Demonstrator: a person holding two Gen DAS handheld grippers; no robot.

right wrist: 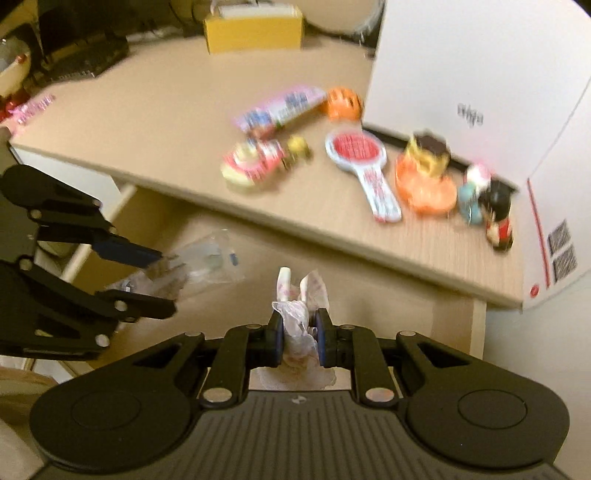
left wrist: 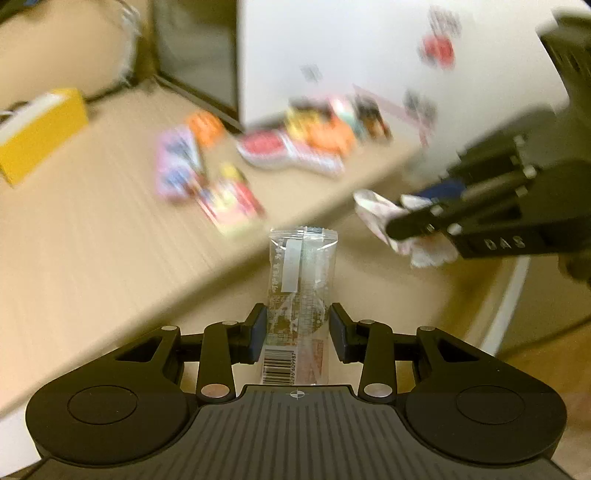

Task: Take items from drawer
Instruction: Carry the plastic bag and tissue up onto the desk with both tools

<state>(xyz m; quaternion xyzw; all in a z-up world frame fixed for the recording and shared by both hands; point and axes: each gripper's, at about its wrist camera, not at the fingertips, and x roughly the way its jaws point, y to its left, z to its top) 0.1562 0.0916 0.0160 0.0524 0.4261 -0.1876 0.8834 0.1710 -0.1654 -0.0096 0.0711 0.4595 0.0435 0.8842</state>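
Observation:
My left gripper [left wrist: 298,326] is shut on a long clear snack packet [left wrist: 299,280] with a barcode at its near end; the packet sticks up between the pads. In the right wrist view, that gripper [right wrist: 166,282] and its packet [right wrist: 201,260] show at the left. My right gripper [right wrist: 299,332] is shut on a crumpled white and pink wrapper [right wrist: 297,314]. It also appears in the left wrist view, where the right gripper [left wrist: 406,221] holds the wrapper [left wrist: 373,210]. Both grippers hang above the open drawer [right wrist: 369,284], in front of the table edge.
The wooden table [right wrist: 166,122] carries several bright snack packets [right wrist: 280,110], a white and red paddle-shaped pack [right wrist: 365,166], an orange lid [right wrist: 424,188] and small figures [right wrist: 498,221]. A yellow box [right wrist: 255,29] stands at the back. A white carton [right wrist: 461,74] stands at the right.

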